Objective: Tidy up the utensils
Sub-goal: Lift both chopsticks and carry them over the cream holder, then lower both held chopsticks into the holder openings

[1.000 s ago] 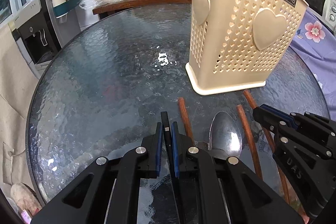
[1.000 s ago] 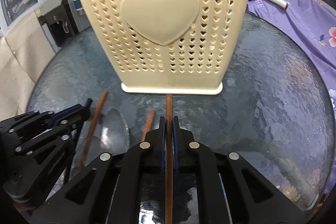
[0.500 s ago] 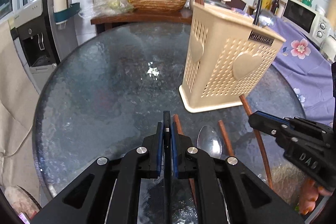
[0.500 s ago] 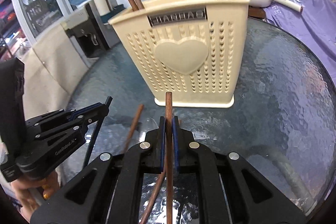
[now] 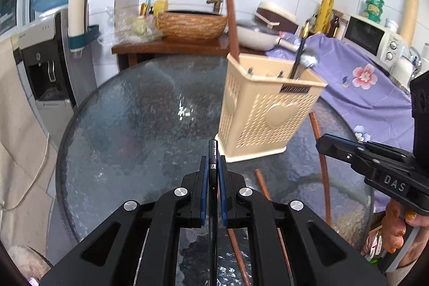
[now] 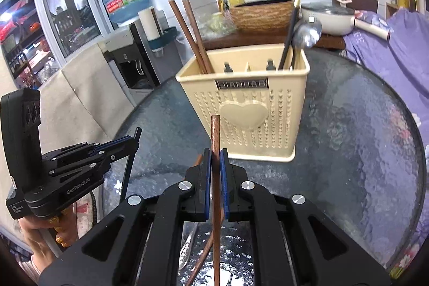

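While our left gripper [image 5: 213,168] clamps a black chopstick [image 5: 213,219], our right gripper [image 6: 215,165] clamps a brown chopstick [image 6: 215,195] at lower centre, below the holder [image 6: 249,109].

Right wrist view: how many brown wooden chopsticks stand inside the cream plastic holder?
2. Both lean left at the left end of the cream plastic holder: one outer brown chopstick, one inner brown chopstick. Shorter ones may be hidden inside.

Bright, even daylight fills both views. White glare spots break on the textured glass table [image 5: 128,125], strongest near the bottom edge. Fisheye bending curves the wall tiles, dark vignette rims the corners, and the beige utensil basket [image 5: 265,114] is slightly motion-blurred.
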A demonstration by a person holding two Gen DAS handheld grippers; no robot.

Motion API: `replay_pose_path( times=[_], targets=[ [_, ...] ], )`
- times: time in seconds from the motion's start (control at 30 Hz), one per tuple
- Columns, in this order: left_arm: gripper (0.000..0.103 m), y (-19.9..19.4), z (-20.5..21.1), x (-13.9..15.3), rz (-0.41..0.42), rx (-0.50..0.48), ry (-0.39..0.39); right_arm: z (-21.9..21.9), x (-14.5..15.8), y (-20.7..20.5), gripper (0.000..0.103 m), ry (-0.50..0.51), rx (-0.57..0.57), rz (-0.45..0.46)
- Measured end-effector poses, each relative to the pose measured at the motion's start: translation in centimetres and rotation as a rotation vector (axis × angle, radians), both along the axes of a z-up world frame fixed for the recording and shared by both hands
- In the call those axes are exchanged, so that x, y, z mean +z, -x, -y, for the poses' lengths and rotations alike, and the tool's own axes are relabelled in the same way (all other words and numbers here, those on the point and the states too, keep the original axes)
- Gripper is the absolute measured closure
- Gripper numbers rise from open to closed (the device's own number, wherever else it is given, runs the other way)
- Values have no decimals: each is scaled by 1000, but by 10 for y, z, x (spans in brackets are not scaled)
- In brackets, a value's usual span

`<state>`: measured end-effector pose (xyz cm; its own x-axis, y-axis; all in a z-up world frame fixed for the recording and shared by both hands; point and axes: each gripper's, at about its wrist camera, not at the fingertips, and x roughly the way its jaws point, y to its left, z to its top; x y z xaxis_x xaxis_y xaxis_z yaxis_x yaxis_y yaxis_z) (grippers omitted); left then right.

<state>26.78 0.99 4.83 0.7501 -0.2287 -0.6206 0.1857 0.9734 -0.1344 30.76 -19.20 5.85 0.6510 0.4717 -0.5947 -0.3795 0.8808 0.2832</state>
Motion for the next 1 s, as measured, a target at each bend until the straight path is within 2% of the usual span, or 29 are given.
replay_pose_path(
  times=[0.4,1.0],
  targets=[
    [96,25,6,47,138,-31,-6,4,52,23,96,11,15,128],
    [96,39,16,76,240,-59,-37,-6,79,37,96,73,43,210]
  ],
)
